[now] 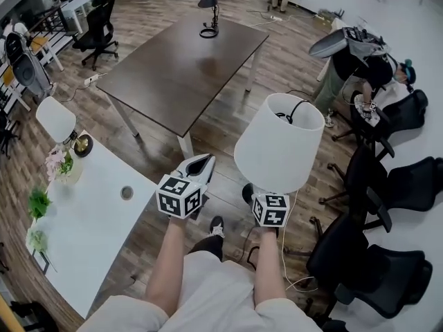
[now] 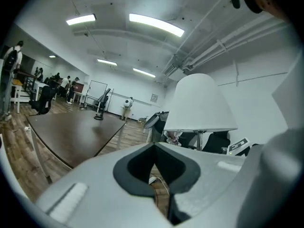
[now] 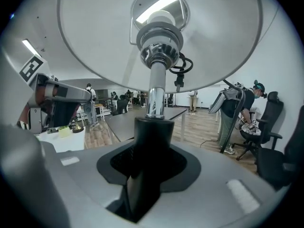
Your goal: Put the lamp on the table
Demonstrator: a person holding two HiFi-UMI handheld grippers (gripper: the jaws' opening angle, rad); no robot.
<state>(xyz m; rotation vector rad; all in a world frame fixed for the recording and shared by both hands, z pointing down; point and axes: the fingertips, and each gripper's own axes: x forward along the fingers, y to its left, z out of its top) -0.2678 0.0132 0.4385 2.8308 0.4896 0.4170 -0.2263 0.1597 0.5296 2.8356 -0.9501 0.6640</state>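
A long dark bench lies ahead of both claws, well apart from them, with wooden floor between. A white bench runs to the left of the left claw. The lamp is held upright in the air, its white shade directly above the right claw, whose jaws are pinching the black lower stem. The left claw, near the shade's left side, has its jaws pressed together on nothing.

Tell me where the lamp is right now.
Head view, lower right: the lamp stands upright in the right gripper, over the floor, short of the dark table.
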